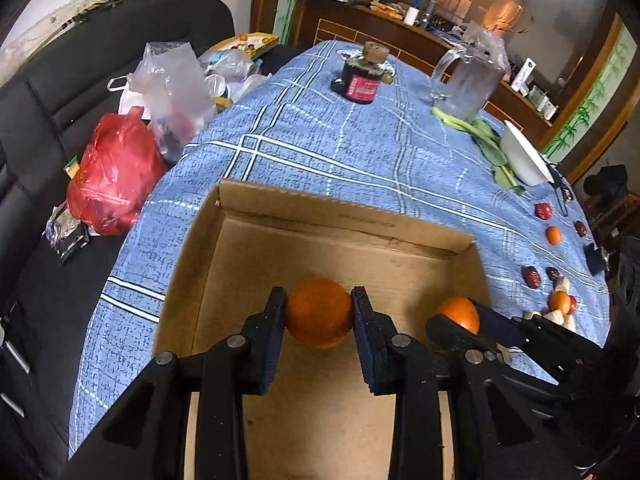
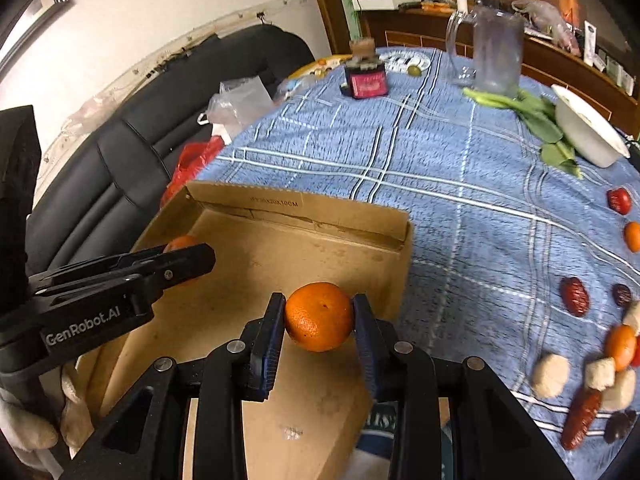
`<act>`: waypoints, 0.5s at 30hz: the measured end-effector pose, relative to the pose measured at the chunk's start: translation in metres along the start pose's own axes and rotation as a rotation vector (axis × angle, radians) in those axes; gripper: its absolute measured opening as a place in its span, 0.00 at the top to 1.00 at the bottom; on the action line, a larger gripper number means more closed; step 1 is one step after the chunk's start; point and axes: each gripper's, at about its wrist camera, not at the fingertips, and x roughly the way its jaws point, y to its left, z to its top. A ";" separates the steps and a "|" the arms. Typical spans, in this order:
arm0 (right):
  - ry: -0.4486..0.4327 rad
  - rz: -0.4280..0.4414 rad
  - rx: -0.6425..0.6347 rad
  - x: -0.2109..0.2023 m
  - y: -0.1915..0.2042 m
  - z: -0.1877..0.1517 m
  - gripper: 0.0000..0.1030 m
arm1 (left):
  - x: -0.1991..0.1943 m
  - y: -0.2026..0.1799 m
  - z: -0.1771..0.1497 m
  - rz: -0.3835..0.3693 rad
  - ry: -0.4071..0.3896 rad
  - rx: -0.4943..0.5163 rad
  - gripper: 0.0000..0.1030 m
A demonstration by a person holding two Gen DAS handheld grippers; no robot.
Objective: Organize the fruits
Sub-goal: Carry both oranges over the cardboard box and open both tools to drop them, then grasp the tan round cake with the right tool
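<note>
An open cardboard box (image 1: 340, 216) (image 2: 300, 208) lies on the blue plaid tablecloth. In the left wrist view my left gripper (image 1: 319, 304) is shut on an orange (image 1: 319, 320), held over the box's inside. To its right the right gripper (image 1: 460, 316) clamps a second orange (image 1: 462, 312) above the box's right side. The right wrist view shows my right gripper (image 2: 319, 308) shut on its orange (image 2: 319, 320) over the box, with the left gripper (image 2: 188, 256) and its orange (image 2: 182, 242) at the left. Loose oranges (image 2: 620, 346) and red dates (image 2: 575, 296) lie on the cloth to the right.
At the table's far end stand a dark jar with a red label (image 1: 360, 80) and a glass pitcher (image 1: 472, 84), with green vegetables (image 1: 492, 140) and a white bowl (image 1: 524, 156) beside them. Pale lumps (image 2: 551, 374) lie among the fruit. A red bag (image 1: 114, 176) rests on the black sofa.
</note>
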 end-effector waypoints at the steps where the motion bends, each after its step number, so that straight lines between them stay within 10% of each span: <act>1: 0.003 -0.003 -0.003 0.001 0.000 0.000 0.64 | 0.002 0.001 -0.001 0.011 0.001 -0.002 0.69; 15: -0.073 -0.048 -0.096 -0.019 0.019 -0.007 0.47 | -0.034 0.002 -0.003 0.052 -0.100 -0.004 0.43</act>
